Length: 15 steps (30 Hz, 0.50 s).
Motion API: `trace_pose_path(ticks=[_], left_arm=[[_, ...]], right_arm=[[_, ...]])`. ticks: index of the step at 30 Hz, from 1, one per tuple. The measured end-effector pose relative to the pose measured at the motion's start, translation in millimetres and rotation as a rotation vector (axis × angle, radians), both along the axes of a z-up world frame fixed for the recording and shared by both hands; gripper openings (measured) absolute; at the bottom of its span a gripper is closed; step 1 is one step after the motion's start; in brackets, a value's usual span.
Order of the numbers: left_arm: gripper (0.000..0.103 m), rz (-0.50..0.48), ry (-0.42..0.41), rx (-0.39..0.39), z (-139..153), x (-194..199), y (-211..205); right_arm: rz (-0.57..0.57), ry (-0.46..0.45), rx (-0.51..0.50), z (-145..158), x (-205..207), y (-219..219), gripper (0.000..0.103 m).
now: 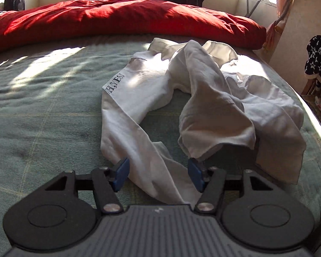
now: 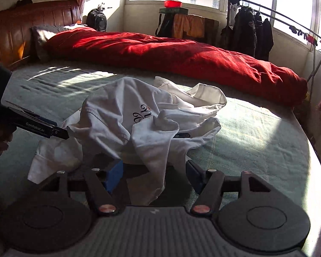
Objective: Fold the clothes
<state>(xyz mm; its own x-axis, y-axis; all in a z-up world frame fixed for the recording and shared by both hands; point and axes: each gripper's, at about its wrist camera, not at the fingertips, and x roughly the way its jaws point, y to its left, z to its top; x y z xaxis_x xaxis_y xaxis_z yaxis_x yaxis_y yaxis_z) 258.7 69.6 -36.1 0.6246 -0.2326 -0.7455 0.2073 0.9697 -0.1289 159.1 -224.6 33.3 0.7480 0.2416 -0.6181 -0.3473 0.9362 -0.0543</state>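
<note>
free: green bedspread [image 1: 42, 111] left of shirt [image 1: 139, 90] | blocked: red duvet [image 1: 117, 19] along far side

Matt wrinkly cloth shirt [image 1: 143, 90]

Green-covered bed [image 1: 42, 107]: crumpled white shirt [image 1: 143, 90] on it, red duvet [image 1: 117, 19] along far side.

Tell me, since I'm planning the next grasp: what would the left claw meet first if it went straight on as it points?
Probably the crumpled white cotton T-shirt: its fabric already lies between the open left claw pads, on the green bedspread.
</note>
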Motion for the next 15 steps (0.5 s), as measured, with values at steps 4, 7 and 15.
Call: trace_pose_path(ticks=[4, 7, 15], left_arm=[[0.060, -0.014, 0.009, 0.033, -7.7, -6.0, -14.3], [0.060, -0.005, 0.020, 0.048, -14.3, -6.0, -18.6], [0.023, 0.059, 0.041, 0.075, -30.3, -2.9, -10.1]], right_arm=[[-0.034, 0.008, 0.050, -2.3, -20.3, -1.1, 0.072], [-0.042, 0.015, 0.076, -3.5, -30.1, -0.7, 0.072], [-0.045, -0.003, 0.109, -5.9, -40.8, -0.5, 0.075]])
